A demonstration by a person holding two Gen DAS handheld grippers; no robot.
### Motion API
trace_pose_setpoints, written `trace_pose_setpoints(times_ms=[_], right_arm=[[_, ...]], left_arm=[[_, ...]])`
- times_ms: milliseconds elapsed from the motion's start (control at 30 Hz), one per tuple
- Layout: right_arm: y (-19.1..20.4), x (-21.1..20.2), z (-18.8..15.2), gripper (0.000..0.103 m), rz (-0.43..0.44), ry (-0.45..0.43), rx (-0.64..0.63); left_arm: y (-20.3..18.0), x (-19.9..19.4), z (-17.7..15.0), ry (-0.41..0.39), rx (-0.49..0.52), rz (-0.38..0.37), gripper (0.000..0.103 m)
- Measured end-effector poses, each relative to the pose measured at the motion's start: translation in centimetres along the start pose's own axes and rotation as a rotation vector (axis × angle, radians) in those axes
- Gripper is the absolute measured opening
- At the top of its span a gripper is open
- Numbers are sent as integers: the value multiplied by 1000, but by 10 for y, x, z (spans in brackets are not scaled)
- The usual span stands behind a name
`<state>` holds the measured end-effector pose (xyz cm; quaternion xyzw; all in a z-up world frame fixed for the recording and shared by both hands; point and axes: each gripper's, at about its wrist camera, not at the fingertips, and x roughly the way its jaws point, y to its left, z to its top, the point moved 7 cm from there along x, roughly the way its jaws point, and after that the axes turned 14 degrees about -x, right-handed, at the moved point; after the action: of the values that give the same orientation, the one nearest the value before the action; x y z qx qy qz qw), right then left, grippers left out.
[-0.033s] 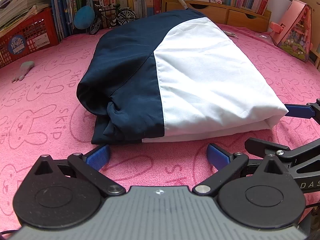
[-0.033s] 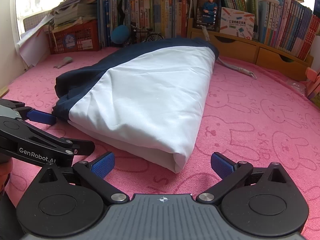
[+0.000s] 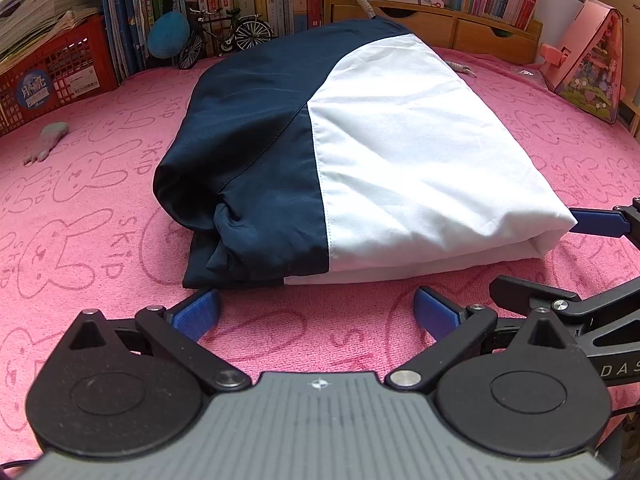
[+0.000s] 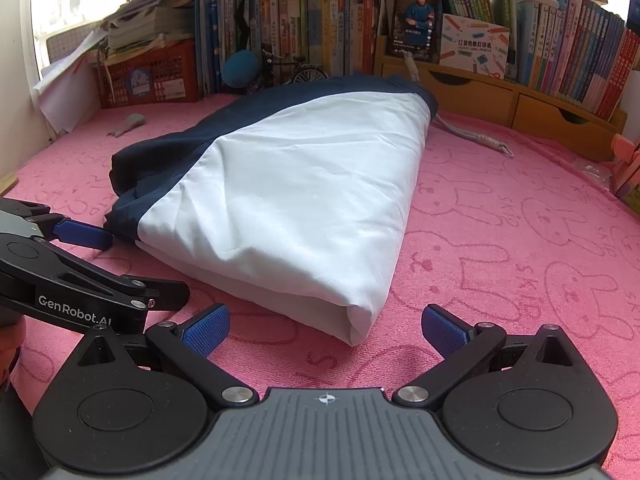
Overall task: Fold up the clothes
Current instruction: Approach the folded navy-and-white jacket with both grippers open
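Covering desk: pink bunny mat (image 3: 120, 216); bookshelves (image 4: 320, 28)

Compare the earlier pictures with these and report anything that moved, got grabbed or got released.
Nothing visibly changed. The folded navy and white garment lies in the same spot on the pink bunny-print cover. The left gripper and the right gripper are both open and empty, just short of its near edge, exactly as before.

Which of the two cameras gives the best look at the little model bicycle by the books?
The left wrist view: the small black model bicycle stands whole there. In the right wrist view the folded navy-and-white garment hides its lower half.
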<state>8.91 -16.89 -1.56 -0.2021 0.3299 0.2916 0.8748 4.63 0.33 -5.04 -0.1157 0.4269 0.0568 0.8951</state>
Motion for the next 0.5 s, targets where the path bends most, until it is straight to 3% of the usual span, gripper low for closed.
trace_pose_setpoints(times_ms=[500], right_arm=[[-2, 0, 0, 103, -2, -9, -2]], left_arm=[[5, -9, 17, 0, 19, 10, 103]])
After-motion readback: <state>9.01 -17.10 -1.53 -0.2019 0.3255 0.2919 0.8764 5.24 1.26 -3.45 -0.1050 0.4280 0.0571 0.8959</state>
